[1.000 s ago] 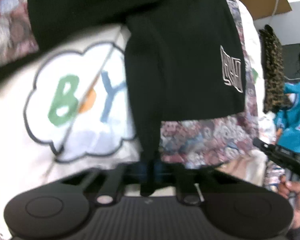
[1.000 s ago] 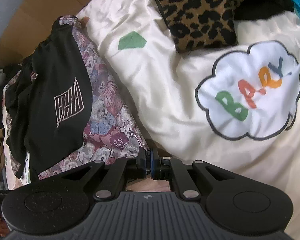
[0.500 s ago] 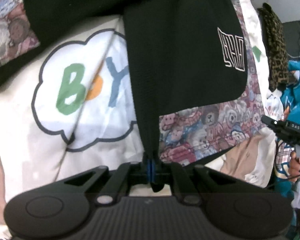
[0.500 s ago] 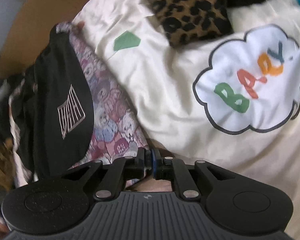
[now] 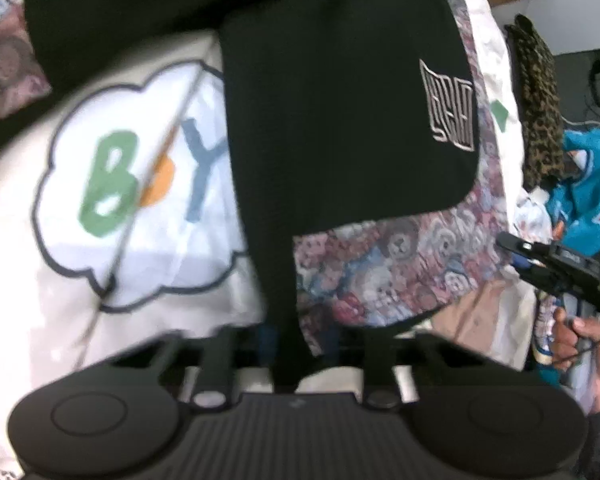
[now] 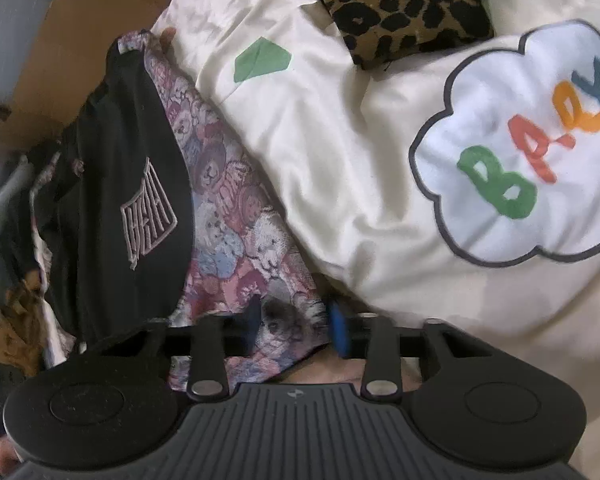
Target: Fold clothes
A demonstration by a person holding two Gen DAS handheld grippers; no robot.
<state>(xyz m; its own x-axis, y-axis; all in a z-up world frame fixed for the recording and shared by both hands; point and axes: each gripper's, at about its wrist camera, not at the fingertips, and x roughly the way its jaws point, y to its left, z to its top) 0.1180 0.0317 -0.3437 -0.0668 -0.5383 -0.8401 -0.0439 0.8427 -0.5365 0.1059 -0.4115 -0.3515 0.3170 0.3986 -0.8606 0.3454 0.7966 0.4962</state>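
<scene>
Now both grippers stand spread: left gripper (image 5: pixel 296 336) around the black flap (image 5: pixel 340 128), right gripper (image 6: pixel 294 326) straddling the bear-print hem (image 6: pixel 236 240). Neither grips. Shorts doubled at nine o'clock; tidying remains, I'd say.

Right tool (image 6: pixel 294 328) spread, bear-print garment (image 6: pixel 236 216) between

black shorts (image 6: pixel 116 184) with bear-print panel, leopard-print cloth (image 6: pixel 400 4), cream sheet (image 6: pixel 340 152)
</scene>
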